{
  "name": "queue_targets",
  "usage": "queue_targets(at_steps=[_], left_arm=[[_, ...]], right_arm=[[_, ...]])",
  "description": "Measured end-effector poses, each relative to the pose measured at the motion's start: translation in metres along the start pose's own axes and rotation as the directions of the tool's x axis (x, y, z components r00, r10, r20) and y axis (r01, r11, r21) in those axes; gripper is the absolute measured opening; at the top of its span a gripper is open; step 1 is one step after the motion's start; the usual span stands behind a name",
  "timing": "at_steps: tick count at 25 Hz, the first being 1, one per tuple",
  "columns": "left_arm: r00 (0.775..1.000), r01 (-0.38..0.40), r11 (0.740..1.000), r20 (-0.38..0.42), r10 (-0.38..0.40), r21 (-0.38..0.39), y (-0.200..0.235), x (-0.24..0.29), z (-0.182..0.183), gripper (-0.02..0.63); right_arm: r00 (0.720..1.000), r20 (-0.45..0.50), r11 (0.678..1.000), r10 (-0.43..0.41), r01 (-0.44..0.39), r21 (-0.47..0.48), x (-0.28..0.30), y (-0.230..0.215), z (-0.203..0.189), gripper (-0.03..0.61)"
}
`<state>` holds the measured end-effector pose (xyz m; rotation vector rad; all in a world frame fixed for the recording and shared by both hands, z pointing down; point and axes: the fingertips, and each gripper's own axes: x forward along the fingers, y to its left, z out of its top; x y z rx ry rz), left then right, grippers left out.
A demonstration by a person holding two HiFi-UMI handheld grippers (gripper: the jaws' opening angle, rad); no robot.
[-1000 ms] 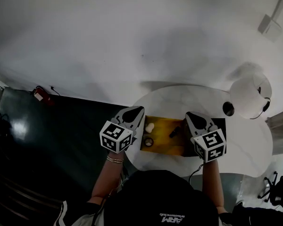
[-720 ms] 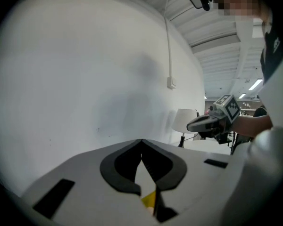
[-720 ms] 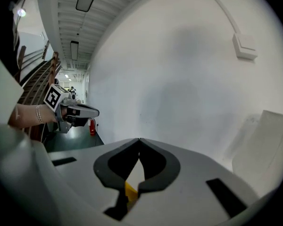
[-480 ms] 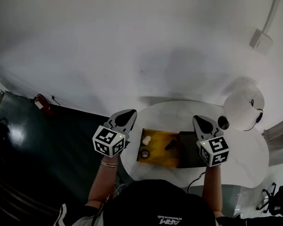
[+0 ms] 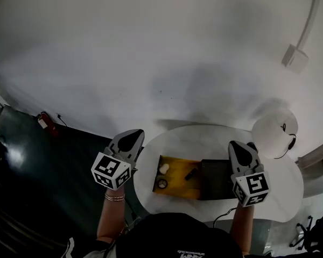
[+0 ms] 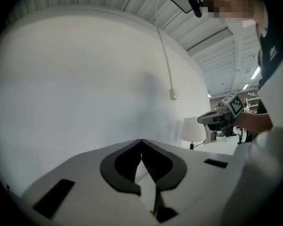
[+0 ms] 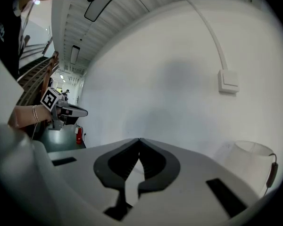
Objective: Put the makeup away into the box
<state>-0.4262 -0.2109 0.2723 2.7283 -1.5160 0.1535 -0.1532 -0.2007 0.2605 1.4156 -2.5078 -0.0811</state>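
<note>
White wall (image 5: 151, 52) filled the far side of the room, with a pipe running down it to a small square wall fitting (image 5: 294, 58). A dark floor (image 5: 37, 165) spread away on the left. Close against that wall stood a round white table (image 5: 204, 138).

Both grippers were held up in the air, pointing toward the wall. The left gripper (image 6: 141, 142) had its jaws pressed together at the tips with nothing caught between them; only a sliver of pale tabletop showed through the slot behind the tips. It hung just outside the table's left edge, over the dark floor. The right gripper (image 7: 139, 141) was closed just as tightly and was just as empty, hanging above the right half of the table. Neither one touched anything.

Below and between the two lay the box (image 5: 178, 190), open, its inside yellow. The makeup (image 5: 164, 169) sat in it. A pale lump and a small ring lay at the end nearer the left gripper, and a dark stick (image 5: 191, 173) lay toward the right gripper. From where I stood they were too small to make out further. A flat black panel (image 5: 215, 179) touched the box's right side, just down and to the left of the right gripper.

Beyond the right gripper, toward the wall, a white lamp shade (image 5: 274, 133) stood on the table with a thin black cord by it. Well off to the left of the left gripper, a small red object (image 5: 43, 120) sat at the foot of the wall.
</note>
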Motion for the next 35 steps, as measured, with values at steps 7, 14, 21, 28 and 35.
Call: queue_targets(at_steps=[7, 14, 21, 28, 35], left_arm=[[1.000, 0.008, 1.000, 0.022, -0.008, -0.022, -0.001, -0.003, 0.011, 0.017], [1.000, 0.008, 0.999, 0.018, -0.007, -0.044, 0.000, -0.004, 0.009, 0.017], [1.000, 0.023, 0.997, 0.022, -0.021, -0.070, 0.000, 0.000, 0.008, 0.017], [1.000, 0.024, 0.996, 0.017, -0.023, -0.088, 0.001, 0.001, 0.005, 0.018], [1.000, 0.027, 0.995, 0.016, -0.025, -0.094, 0.001, 0.003, 0.003, 0.017]], right_arm=[[1.000, -0.019, 1.000, 0.011, -0.011, 0.004, 0.000, -0.003, 0.005, 0.018], [0.999, -0.034, 0.999, 0.040, -0.039, 0.012, 0.003, 0.003, -0.002, 0.018], [0.999, -0.025, 0.998, 0.040, -0.039, 0.039, 0.003, 0.001, -0.003, 0.018], [0.999, -0.022, 0.998, 0.044, -0.043, 0.052, 0.005, 0.001, -0.005, 0.018], [0.999, -0.025, 0.997, 0.044, -0.043, 0.057, 0.006, 0.001, -0.007, 0.018]])
